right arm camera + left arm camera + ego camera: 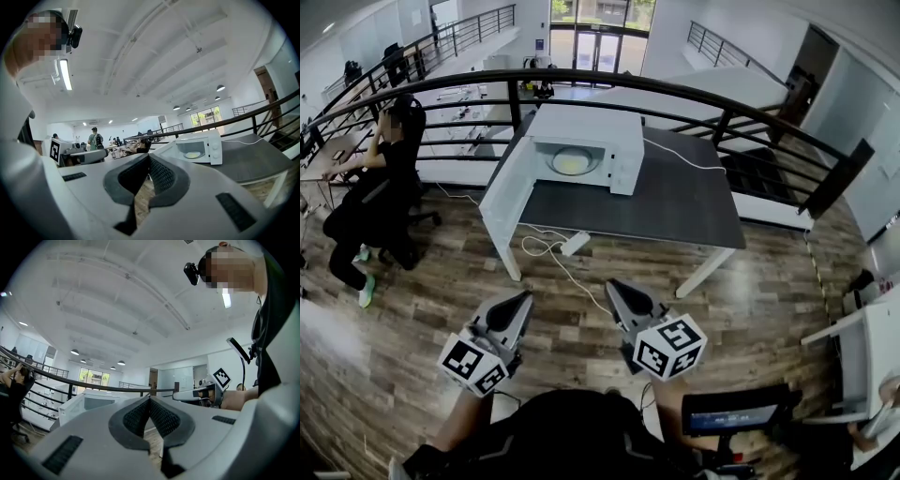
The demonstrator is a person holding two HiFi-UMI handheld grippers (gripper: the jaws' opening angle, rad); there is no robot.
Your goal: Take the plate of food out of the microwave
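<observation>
A white microwave (591, 145) stands at the back of a dark grey table (675, 202), its door (508, 183) swung wide open to the left. Inside it lies a plate of yellow food (571, 163), also visible in the right gripper view as the plate (192, 154) in the microwave (206, 147). Both grippers hover over the wooden floor, well short of the table. My left gripper (524, 302) (150, 400) is shut and empty. My right gripper (613, 287) (149, 158) is shut and empty too. Each points level toward the table.
A curved black railing (675, 94) runs behind the table. A person (380, 183) sits on a chair at the left. A white power strip (575, 244) with its cable lies on the floor under the table's front edge. A white cord (680, 157) crosses the tabletop.
</observation>
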